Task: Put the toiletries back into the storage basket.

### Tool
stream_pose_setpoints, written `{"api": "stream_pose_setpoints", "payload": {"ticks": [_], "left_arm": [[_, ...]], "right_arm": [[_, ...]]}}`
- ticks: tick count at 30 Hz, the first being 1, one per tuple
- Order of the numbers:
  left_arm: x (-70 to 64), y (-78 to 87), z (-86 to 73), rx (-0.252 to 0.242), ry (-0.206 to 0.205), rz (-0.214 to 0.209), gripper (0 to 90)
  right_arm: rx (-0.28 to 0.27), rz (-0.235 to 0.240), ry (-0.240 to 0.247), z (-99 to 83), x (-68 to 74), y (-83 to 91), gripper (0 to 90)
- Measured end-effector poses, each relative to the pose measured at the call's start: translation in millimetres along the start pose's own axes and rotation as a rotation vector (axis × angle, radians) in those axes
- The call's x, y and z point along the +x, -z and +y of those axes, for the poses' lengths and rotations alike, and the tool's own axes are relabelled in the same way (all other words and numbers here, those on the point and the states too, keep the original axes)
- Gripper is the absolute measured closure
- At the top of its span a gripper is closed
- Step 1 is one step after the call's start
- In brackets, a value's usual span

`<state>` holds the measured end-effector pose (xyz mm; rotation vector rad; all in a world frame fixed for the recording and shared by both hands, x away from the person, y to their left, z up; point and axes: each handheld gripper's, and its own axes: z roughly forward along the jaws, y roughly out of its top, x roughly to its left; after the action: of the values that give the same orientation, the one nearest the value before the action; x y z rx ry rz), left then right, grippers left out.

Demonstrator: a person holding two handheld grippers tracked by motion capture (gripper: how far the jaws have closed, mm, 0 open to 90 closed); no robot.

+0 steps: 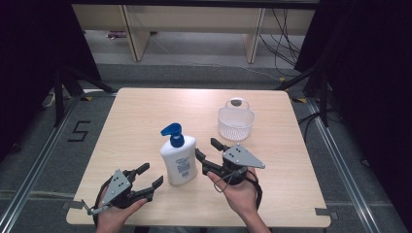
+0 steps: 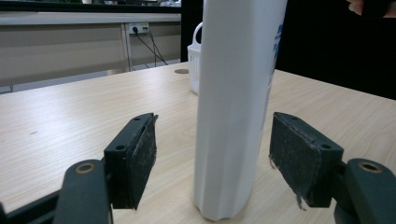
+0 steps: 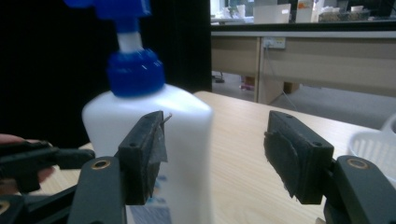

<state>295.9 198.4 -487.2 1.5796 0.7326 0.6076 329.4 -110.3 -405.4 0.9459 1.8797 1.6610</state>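
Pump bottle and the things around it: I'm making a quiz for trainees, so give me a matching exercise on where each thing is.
Things:
1. pump bottle
2. basket
3. left tongs
4. right tongs

Places or states:
A. open, at the bottle's right side
B. upright near the table's middle
C. open, near the table's front edge
D. far right part of the table

Pairs: 1-B, 2-D, 3-C, 4-A

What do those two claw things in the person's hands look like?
Each one is black, with two jaws that end in flat, rough dark pads. The left gripper and the right gripper each carry a grey three-cornered plate dotted with small holes on top. A thin cable loops from the right one. The forearms are bare, with no sleeves in sight.
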Motion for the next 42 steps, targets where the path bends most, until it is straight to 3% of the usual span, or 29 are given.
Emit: {"api": "stream_pose_setpoints", "payload": {"ticks": [2,5,7,10,13,15,17,19,20,25,26,27,29,32,34,37,41,42], "left_arm": [[0.6,-1.6,0.8,-0.010,-0.013,-0.009,31.1],[2.6,-4.5,-1.4,-0.011,0.003,-0.011,30.8],[2.3,-7.0,-2.8,-0.033,0.010,-0.031,30.7],[1.1,-5.8,-2.3,-0.016,0.007,-0.028,30.6],[1.0,-6.7,-2.3,-0.034,0.018,-0.033,30.6],[1.3,-5.1,-0.8,-0.020,0.001,-0.021,30.6],[0.9,-5.3,-0.2,-0.021,0.000,-0.020,30.6],[0.7,-5.6,-0.2,-0.021,0.000,-0.020,30.6],[0.5,-5.8,-0.2,-0.020,0.002,-0.021,30.6],[0.3,-4.5,0.1,-0.020,0.002,-0.024,30.6],[0.8,-4.7,0.0,-0.028,-0.001,-0.026,30.6],[1.1,-5.4,-0.3,-0.041,0.003,-0.034,30.6],[0.9,-2.9,0.6,-0.025,0.001,-0.022,30.6],[1.0,-2.9,0.7,-0.024,0.001,-0.020,30.6],[1.0,-3.3,0.5,-0.024,0.002,-0.021,30.7],[0.7,-3.6,-0.1,-0.023,0.006,-0.022,30.7],[2.2,-3.0,-0.4,-0.021,0.005,-0.021,30.9],[2.5,-2.7,-0.5,-0.021,0.005,-0.020,31.0]], "right_arm": [[-0.007,-0.002,0.013,1.4,1.5,-1.2,38.5],[-0.018,0.016,-0.002,7.4,12.2,-6.5,38.9],[-0.028,0.022,0.009,10.4,17.0,-9.7,39.1],[-0.048,0.015,0.048,19.7,26.0,-16.0,39.1],[-0.038,0.017,0.055,27.3,32.8,-20.8,39.5],[-0.031,0.022,0.063,32.8,37.5,-26.1,40.0],[-0.047,0.014,0.102,37.2,39.2,-32.2,40.3],[-0.028,0.019,0.079,40.1,44.6,-35.2,41.1],[-0.043,-0.001,0.113,42.2,43.4,-37.3,41.1],[-0.038,0.000,0.080,46.9,51.5,-44.2,45.0],[-0.059,-0.016,0.132,48.4,49.3,-45.9,45.5],[-0.045,-0.010,0.099,48.6,52.0,-47.1,46.5],[-0.041,-0.021,0.116,50.3,51.9,-49.5,48.9],[-0.032,-0.024,0.081,51.0,54.4,-51.2,52.3],[-0.036,-0.017,0.082,51.5,54.5,-53.6,53.9],[-0.037,-0.044,0.094,52.7,54.0,-54.7,56.2],[-0.009,-0.056,0.029,53.2,60.3,-55.1,59.0],[-0.016,-0.058,0.037,53.2,60.5,-55.9,59.3]]}}
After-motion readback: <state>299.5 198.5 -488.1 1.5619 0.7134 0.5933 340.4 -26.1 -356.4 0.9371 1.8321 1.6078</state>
